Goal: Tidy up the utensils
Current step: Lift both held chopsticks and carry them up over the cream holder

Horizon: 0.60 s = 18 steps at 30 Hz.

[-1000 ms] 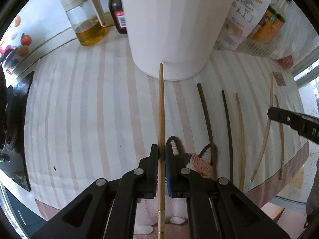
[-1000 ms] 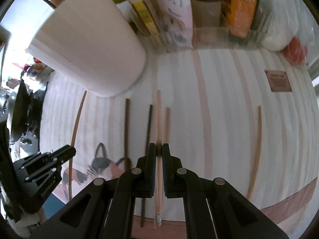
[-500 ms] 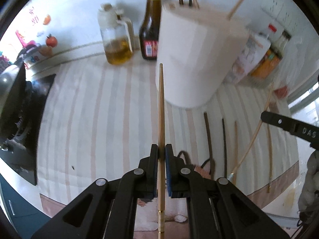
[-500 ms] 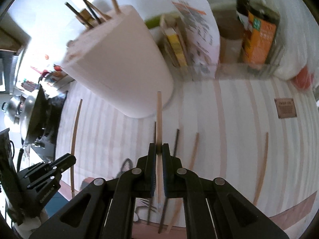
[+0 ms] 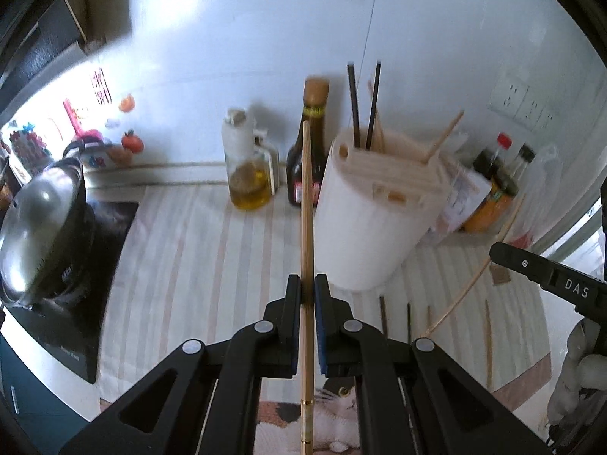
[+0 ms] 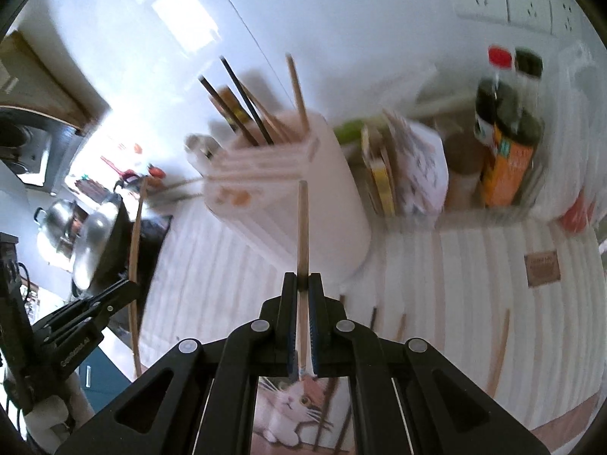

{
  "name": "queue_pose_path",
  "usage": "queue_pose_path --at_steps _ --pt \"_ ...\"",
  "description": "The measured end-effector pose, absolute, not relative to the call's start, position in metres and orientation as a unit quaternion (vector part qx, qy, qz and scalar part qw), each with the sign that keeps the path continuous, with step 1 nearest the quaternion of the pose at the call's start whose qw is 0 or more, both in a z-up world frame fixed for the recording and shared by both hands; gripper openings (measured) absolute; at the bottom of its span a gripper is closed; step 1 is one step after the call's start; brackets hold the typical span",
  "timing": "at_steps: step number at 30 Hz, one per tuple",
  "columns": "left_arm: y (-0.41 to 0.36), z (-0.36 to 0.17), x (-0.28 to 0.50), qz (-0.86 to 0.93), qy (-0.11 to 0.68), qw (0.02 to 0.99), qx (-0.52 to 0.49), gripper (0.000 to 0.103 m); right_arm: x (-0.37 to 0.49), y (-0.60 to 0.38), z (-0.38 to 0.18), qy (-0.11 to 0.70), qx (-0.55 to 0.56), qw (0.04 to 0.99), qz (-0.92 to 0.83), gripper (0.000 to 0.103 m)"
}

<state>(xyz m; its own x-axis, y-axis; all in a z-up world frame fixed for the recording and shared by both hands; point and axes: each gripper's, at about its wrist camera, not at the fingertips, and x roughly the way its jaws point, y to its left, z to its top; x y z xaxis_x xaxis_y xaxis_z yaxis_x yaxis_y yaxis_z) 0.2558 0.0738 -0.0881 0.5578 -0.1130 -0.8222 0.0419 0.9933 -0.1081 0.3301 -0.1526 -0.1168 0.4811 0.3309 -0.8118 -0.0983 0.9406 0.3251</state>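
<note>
The left tongs (image 5: pixel 308 288) clench a light chopstick (image 5: pixel 307 204), its tip up beside the white holder (image 5: pixel 364 223) that stands toward the back edge of the striped counter (image 5: pixel 182 265). The right tongs (image 6: pixel 302 284) grip a 2nd, paler chopstick (image 6: pixel 302 227), which points at the same holder (image 6: pixel 303 204). Both sticks are raised clear of the counter, held between the pads near their lower ends. Dark and wooden chopsticks (image 5: pixel 364 110) already stand in the holder's top. More loose chopsticks (image 5: pixel 489 341) lie side by side near the counter's front edge, right of the left tongs, by a cat picture (image 6: pixel 292 398) printed on the cloth. An oil jug (image 5: pixel 248 174) and a dark bottle (image 5: pixel 303 159) stand at the back edge, left of the holder. A lidded pot (image 5: pixel 34 223) sits on the stove past the counter's left edge. Bottles (image 6: pixel 508 129) and packets crowd the back right corner.
</note>
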Motion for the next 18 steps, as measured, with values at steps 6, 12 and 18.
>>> queue_pose_path --at_steps 6,12,18 --pt "0.066 -0.063 0.264 -0.053 0.443 0.894 -0.036 0.004 0.335 -0.146 -0.075 0.459 0.11 0.871 0.136 0.006" --pt "0.058 -0.039 0.273 -0.064 0.42 0.904 -0.034 0.004 0.339 -0.145 -0.045 0.437 0.099 0.884 0.134 0.006" --pt "0.053 -0.014 0.285 -0.074 0.399 0.913 -0.037 0.004 0.344 -0.152 -0.013 0.409 0.103 0.897 0.129 0.006"
